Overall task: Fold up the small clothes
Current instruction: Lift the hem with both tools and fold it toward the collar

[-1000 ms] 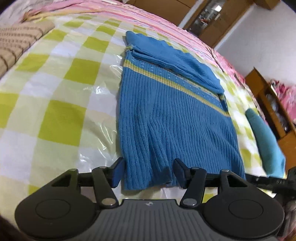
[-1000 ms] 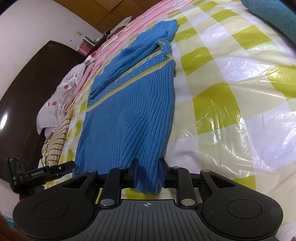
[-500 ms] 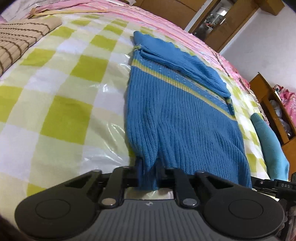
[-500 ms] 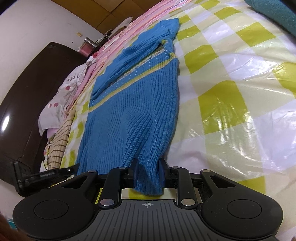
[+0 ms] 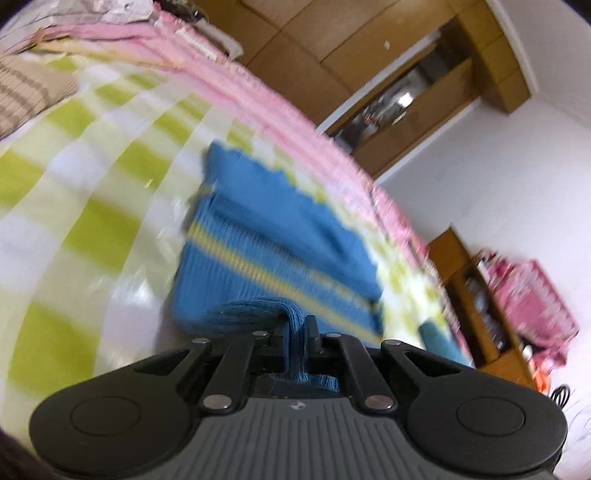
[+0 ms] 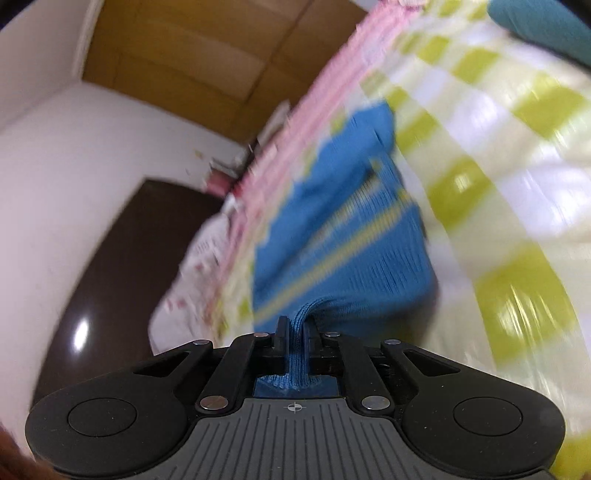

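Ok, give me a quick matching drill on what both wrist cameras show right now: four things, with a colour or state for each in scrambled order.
Things:
1. left tongs
2. blue ribbed knit sweater
3. checked plastic bed cover
4. folded teal cloth

Descriptions:
a. green and white squares
b. clamped on knit fabric
c. lying at the bed's edge, untouched
d. yellow stripe across it

Pairs: 1-b, 2-d, 3-a, 4-c

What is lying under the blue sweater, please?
Under the sweater lies a checked yellow-and-white bed cover, shiny like plastic. The part directly beneath is covered. The left gripper and right gripper each pinch the near hem; the right's jaws are closing.
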`<state>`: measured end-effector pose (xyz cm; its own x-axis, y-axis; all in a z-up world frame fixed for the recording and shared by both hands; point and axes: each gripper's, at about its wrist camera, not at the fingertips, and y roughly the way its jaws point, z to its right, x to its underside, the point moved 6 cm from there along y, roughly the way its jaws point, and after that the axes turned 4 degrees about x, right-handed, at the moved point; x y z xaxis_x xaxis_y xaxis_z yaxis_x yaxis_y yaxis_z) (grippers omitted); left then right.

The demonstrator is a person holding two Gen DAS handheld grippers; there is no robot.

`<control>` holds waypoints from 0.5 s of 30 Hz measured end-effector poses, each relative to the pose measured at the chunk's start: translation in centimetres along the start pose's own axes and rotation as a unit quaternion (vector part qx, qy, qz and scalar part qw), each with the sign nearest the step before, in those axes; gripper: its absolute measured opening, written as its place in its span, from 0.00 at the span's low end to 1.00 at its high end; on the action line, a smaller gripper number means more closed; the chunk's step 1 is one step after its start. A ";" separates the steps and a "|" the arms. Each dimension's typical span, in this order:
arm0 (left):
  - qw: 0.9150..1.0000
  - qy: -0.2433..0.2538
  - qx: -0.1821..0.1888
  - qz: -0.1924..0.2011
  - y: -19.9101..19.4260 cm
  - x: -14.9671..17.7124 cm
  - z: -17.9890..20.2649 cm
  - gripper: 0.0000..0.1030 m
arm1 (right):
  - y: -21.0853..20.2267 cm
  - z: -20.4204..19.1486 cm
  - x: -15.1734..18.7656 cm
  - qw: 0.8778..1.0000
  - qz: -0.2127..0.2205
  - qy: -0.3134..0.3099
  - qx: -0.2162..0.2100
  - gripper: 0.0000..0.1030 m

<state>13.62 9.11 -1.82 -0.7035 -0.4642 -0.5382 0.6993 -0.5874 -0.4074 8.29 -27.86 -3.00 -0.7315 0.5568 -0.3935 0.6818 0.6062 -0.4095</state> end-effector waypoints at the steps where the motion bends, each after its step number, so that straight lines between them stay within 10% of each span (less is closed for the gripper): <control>1: 1.000 0.002 0.006 0.007 0.5 -0.8 0.2 0.12 | 0.3 -0.3 -1.1 1.000 0.012 0.001 -0.007 0.08; 15: 0.996 0.020 0.012 0.085 8.0 -11.5 0.1 0.12 | 6.8 -2.5 -13.5 0.995 0.100 -0.001 -0.023 0.07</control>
<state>27.33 9.69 1.20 -0.5696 -0.5315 -0.6269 0.8038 -0.5194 -0.2900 22.80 -29.81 1.55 -0.5819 0.6679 -0.4641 0.8120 0.5097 -0.2845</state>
